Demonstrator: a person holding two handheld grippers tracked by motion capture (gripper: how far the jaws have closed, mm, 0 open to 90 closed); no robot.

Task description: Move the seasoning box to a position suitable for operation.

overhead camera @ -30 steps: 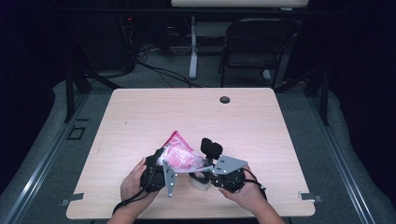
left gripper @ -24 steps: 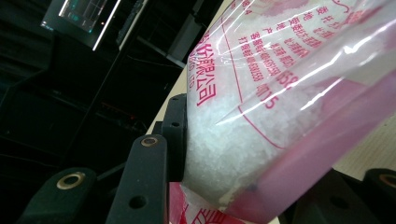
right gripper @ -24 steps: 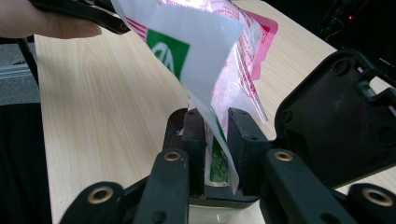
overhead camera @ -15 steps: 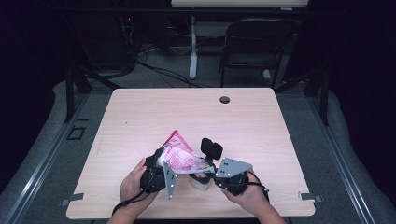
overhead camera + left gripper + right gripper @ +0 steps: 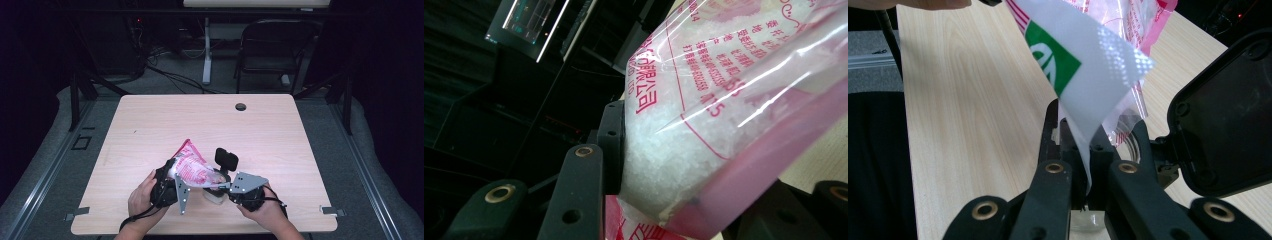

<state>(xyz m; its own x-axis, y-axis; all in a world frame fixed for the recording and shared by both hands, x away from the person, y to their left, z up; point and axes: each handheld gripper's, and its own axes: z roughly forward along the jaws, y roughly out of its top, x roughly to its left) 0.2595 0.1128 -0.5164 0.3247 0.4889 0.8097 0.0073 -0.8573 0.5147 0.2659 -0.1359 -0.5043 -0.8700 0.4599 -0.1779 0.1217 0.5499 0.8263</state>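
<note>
A pink printed bag (image 5: 192, 167) of white crystals is held tilted above the table near its front edge. My left gripper (image 5: 176, 174) is shut on the bag's lower body; in the left gripper view the pad (image 5: 611, 145) presses into the crystals (image 5: 664, 160). My right gripper (image 5: 220, 186) is shut on a flat white and green corner of the bag (image 5: 1083, 65), pinched between its fingertips (image 5: 1068, 135). Just below the bag stands a small clear container (image 5: 215, 198) with its black lid (image 5: 226, 160) flipped up. Its rim (image 5: 1133, 147) and lid (image 5: 1228, 125) sit beside my right jaws.
The light wooden table (image 5: 150, 125) has a round cable hole (image 5: 241, 106) at the far middle. Behind the table stand a dark chair (image 5: 272, 50) and a white desk leg (image 5: 206, 55) with cables on the floor.
</note>
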